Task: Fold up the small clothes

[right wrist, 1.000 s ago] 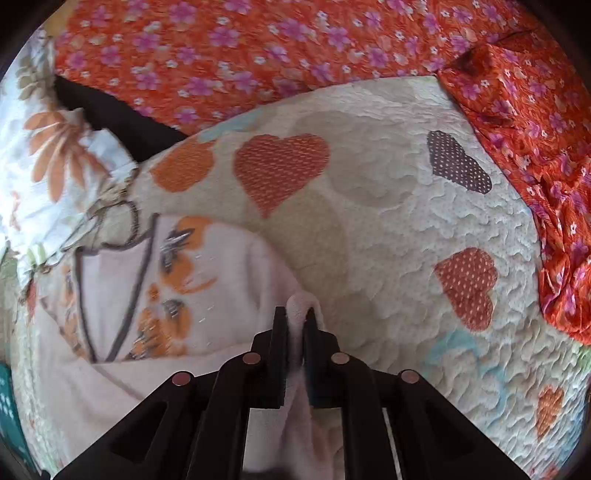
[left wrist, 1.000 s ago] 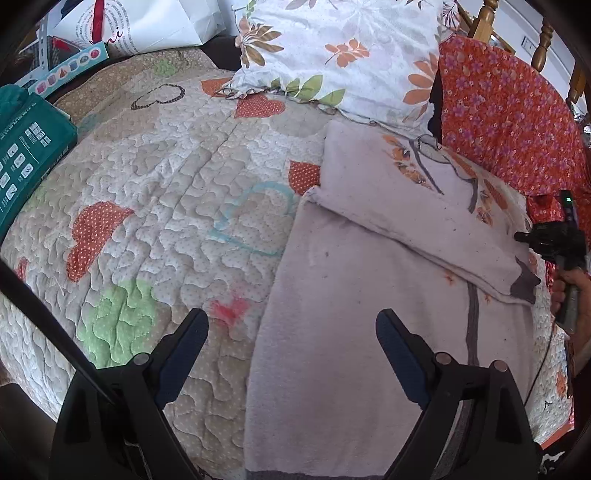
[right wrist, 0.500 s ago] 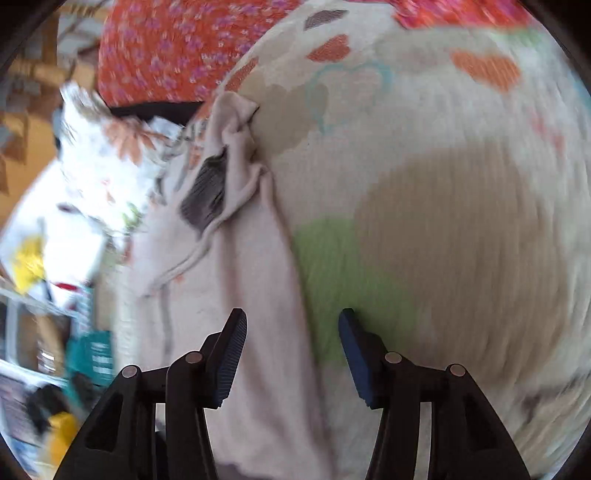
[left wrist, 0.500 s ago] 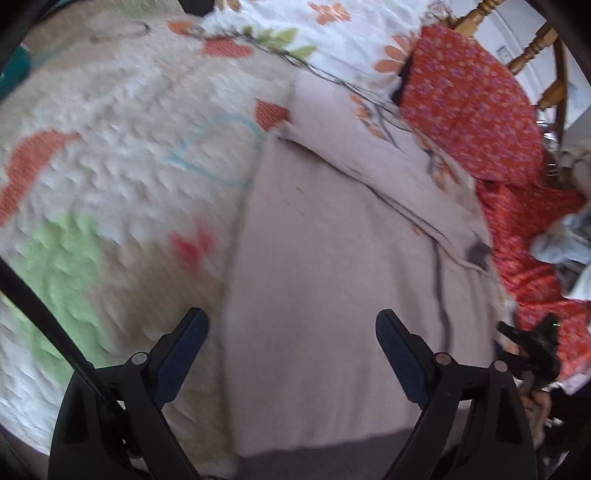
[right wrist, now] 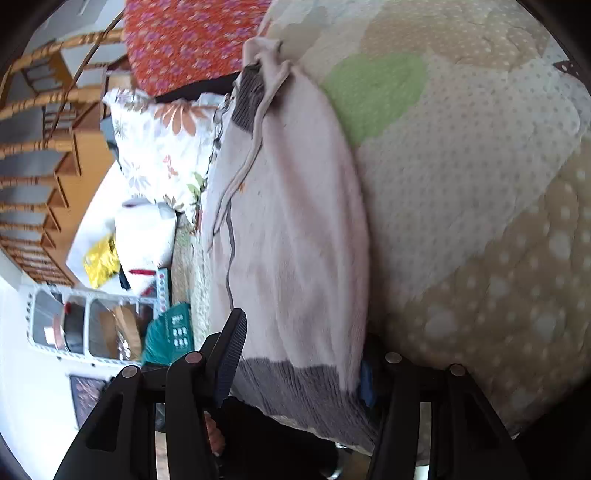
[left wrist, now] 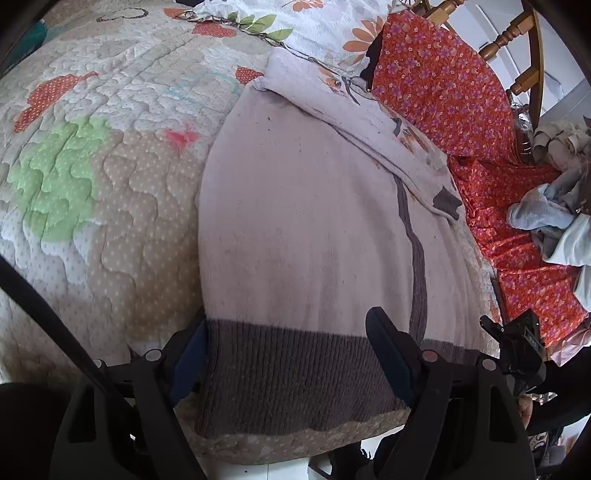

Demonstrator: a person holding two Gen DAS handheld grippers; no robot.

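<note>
A pale pink knit sweater (left wrist: 306,221) with a grey ribbed hem (left wrist: 288,365) lies flat on the quilted bed, one sleeve folded across its far part (left wrist: 369,122). My left gripper (left wrist: 291,358) is open, its fingers on either side of the hem at the bed's near edge. In the right wrist view the same sweater (right wrist: 295,229) runs away from me. My right gripper (right wrist: 299,354) is open around the hem (right wrist: 291,380), one finger above the cloth and the other partly hidden beside it. The right gripper's body also shows in the left wrist view (left wrist: 517,347).
The patchwork quilt (left wrist: 92,184) covers the bed. A floral pillow (left wrist: 314,26) and an orange flowered cloth (left wrist: 443,85) lie at the far side, with a heap of pale clothes (left wrist: 554,214) to the right. A wooden chair (right wrist: 40,122) and shelves (right wrist: 85,325) stand beside the bed.
My right gripper let go of the folded sleeve, opened and swung down to the hem. My left gripper moved back towards the bed's near edge and now straddles the hem.
</note>
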